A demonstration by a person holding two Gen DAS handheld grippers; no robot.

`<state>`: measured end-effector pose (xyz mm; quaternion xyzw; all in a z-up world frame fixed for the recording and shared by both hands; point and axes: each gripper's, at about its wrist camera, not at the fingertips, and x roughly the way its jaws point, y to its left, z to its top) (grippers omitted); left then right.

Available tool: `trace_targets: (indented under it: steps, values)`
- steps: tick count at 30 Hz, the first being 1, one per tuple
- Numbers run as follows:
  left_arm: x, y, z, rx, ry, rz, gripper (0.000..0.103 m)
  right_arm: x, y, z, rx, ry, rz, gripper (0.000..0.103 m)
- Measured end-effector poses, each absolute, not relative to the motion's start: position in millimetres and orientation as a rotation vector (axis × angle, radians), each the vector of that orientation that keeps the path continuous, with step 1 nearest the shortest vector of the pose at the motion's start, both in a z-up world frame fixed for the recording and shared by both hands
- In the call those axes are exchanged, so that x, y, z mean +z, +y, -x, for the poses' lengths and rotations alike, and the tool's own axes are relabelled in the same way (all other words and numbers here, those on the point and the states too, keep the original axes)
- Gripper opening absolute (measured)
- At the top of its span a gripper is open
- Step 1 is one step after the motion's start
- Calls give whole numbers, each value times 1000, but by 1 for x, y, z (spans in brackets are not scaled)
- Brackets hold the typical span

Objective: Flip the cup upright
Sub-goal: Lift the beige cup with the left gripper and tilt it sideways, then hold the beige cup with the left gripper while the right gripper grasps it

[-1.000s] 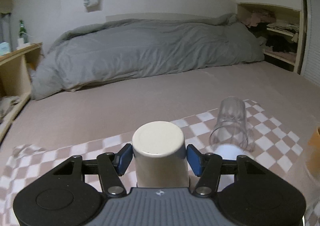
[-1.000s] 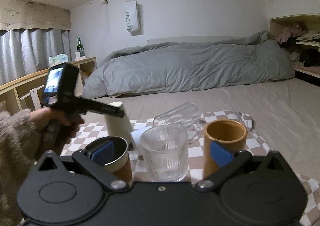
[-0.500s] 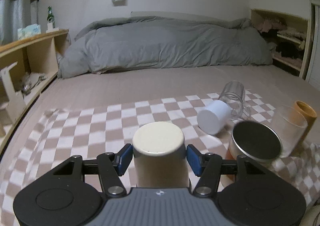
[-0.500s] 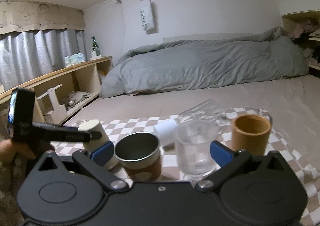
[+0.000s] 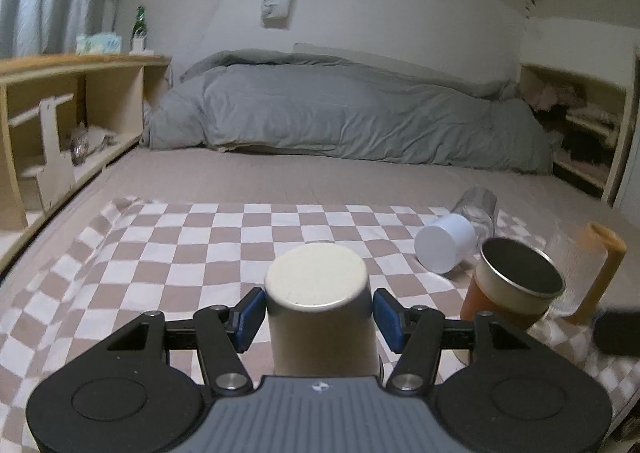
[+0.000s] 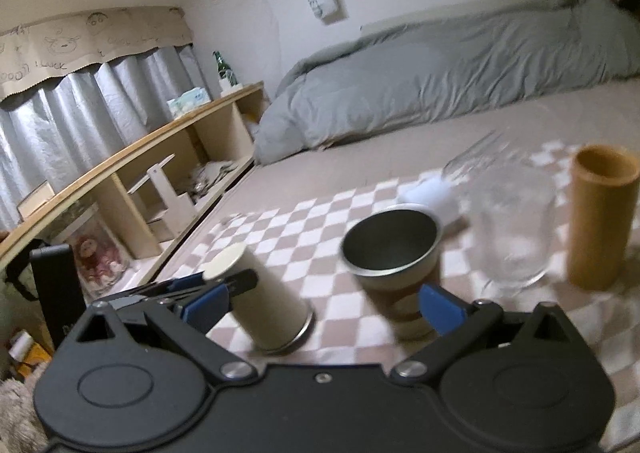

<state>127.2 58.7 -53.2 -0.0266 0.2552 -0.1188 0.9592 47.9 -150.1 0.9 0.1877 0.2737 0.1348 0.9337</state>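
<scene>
The left gripper (image 5: 319, 319) has its blue-padded jaws pinching a cream cylindrical cup (image 5: 320, 313), which is upside down, flat base on top, slightly tilted; in the right wrist view its metal-rimmed mouth (image 6: 298, 333) seems to meet the brown-and-white checkered cloth (image 5: 200, 245), though blur makes contact hard to judge. The right gripper (image 6: 320, 305) hangs with jaws spread wide, gripping nothing.

Just right of the cream cup stands an upright steel-lined tumbler with an orange-brown sleeve (image 5: 510, 289). Right of the tumbler are a ribbed clear glass (image 6: 512, 229), upright, and a tall tan cylindrical cup (image 6: 600, 217), also upright. Behind the tumbler lies a white cup on its side (image 5: 444, 243), and touching it, a clear glass on its side (image 5: 478, 209). Farthest back, a grey duvet (image 5: 360, 121) lies heaped.
</scene>
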Motion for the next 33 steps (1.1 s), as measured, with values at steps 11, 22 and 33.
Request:
trace_targets:
  steps: [11,22,33]
  values:
    - [-45,119,-123,-114,511,189,62,-38,-121,-84,335,710,-702,94]
    - [-69,159,-125,-30,607,199,55,-62,-73,-112,357,779,-865,85]
    - [-53,185,-149,-31,616,161,53,-82,-29,-145,291,871,-1103,84]
